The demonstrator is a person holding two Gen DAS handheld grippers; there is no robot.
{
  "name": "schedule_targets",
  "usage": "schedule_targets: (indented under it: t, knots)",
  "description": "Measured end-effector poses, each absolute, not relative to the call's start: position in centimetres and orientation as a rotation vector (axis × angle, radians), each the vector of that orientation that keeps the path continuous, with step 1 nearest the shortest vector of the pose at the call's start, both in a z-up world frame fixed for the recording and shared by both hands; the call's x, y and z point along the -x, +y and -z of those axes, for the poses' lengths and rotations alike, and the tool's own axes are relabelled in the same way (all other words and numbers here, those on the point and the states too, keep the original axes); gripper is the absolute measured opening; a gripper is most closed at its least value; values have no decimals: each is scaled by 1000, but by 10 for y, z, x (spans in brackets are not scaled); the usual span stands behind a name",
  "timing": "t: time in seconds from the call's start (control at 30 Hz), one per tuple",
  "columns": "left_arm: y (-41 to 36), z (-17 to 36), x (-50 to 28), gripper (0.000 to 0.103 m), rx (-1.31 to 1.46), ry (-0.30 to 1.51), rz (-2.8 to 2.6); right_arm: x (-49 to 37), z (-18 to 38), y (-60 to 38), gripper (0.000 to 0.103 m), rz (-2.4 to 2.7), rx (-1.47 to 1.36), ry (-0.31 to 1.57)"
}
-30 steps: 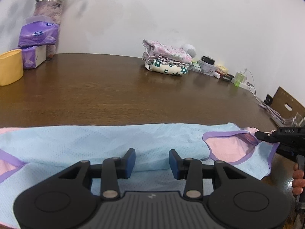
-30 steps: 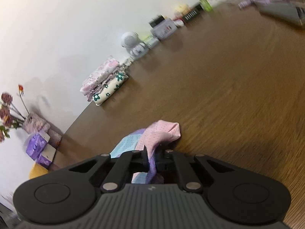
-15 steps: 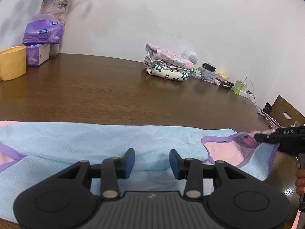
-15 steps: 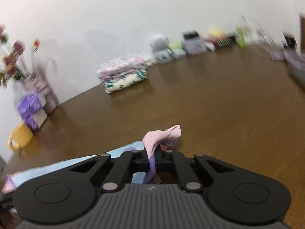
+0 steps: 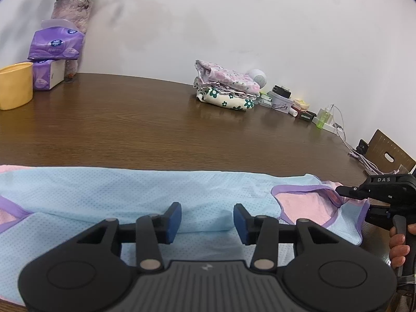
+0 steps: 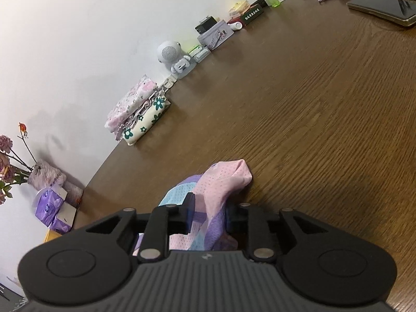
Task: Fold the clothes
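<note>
Light blue mesh garment (image 5: 135, 189) lies stretched in a long band across the near edge of the brown table (image 5: 156, 130), one fold already laid lengthwise, purple-trimmed pink armhole (image 5: 306, 202) toward my right end. My left gripper (image 5: 207, 219) sits low over the middle of the band, jaws spreading, pads apart with only flat cloth under the gap and nothing pinched. My right gripper (image 6: 207, 215) is at the pink shoulder end (image 6: 228, 179); its jaws are parting too, and the bunched pink and purple fabric stands between the pads but no longer looks pressed, so I count it as let go. In the left wrist view I see that same gripper's nose resting at the armhole edge, fingers (image 5: 397, 247) of my hand around its handle. Step in hand, as I judge it: setting down the fold and releasing both ends. To do it well I should let the jaws clear the cloth fully before backing out, and draw back along the line of the fingers so a pad does not snag the open mesh and drag the fold apart. The shoulder end stands crumpled; it likely wants a flattening press before the next fold across the length. A folded floral stack (image 5: 226, 91) waits far back by the wall, well apart, probably where this piece goes.
</note>
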State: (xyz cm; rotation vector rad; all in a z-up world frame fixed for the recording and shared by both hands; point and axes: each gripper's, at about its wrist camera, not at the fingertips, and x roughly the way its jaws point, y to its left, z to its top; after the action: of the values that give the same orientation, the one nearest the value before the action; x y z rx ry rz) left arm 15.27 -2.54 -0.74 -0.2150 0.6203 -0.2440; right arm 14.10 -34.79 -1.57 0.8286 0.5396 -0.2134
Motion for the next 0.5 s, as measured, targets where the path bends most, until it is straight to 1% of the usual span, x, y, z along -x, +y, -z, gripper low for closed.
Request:
schedule_targets:
  t: [0.03,0.07,0.1,0.5]
  knots:
    - [-26,7,-152,43,215,620,244,-141,16,-348,16,219,-826,540]
    - [-26,7,-152,43,215,619,244,-141,17,-347,6,226,-823,541]
    - [-26,8,-152,43,214,619,244,-142,18,-346,3,226,-813,545]
    - [-25,8,-152,43,218,618,247,-146,-8,-325,2,223,-557,560]
